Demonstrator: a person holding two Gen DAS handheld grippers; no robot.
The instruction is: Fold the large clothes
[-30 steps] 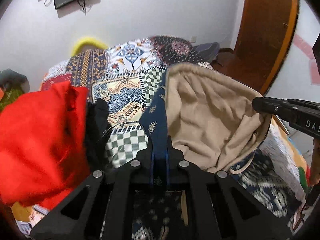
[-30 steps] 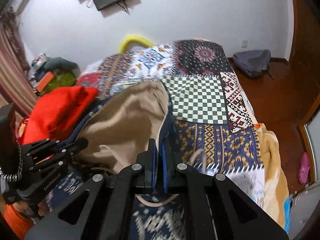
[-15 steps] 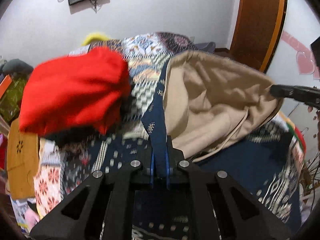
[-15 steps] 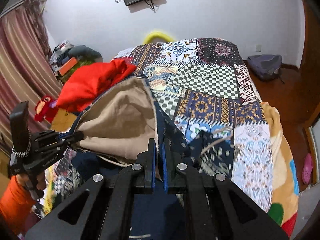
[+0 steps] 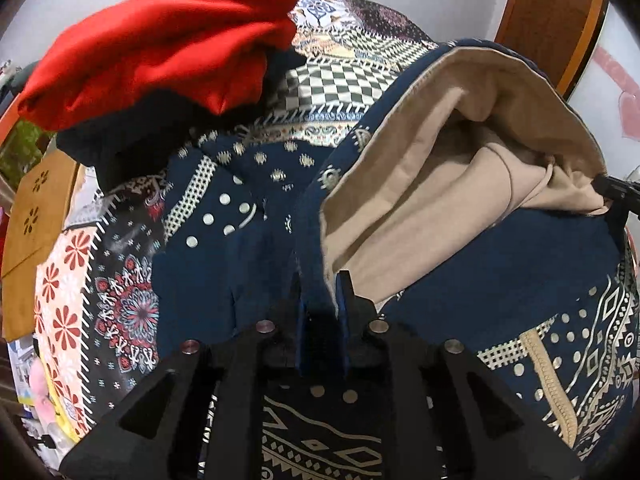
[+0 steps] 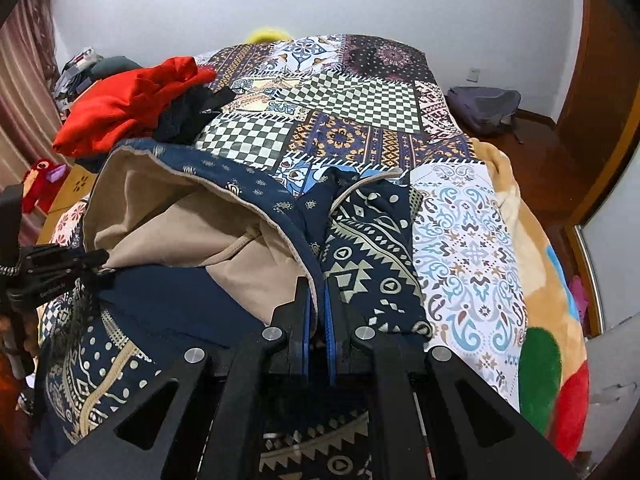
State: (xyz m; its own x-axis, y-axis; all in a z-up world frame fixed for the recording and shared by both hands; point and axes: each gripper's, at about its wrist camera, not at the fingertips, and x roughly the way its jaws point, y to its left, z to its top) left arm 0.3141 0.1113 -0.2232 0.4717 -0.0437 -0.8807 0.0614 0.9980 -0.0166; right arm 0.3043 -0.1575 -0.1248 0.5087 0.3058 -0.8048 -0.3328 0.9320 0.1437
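Observation:
A navy patterned hoodie with beige lining lies spread on the patchwork bed, its hood opening facing up. My left gripper is at the hood's navy hem. Its jaws are opening, and the hem runs loosely between the parted pads. In the right wrist view the left gripper shows at the left end of the hood rim. My right gripper is shut on the opposite hem of the hoodie. Its tip pokes in at the right edge of the left wrist view.
A red garment sits on a black one at the bed's left. The patchwork quilt stretches beyond the hoodie. A tan wooden box and a red plush toy stand left of the bed. A grey backpack lies on the floor near the wooden door.
Both grippers have come down and forward with the hoodie, which now rests on the bed. The left jaws have parted around the hem. The right gripper keeps its hold.

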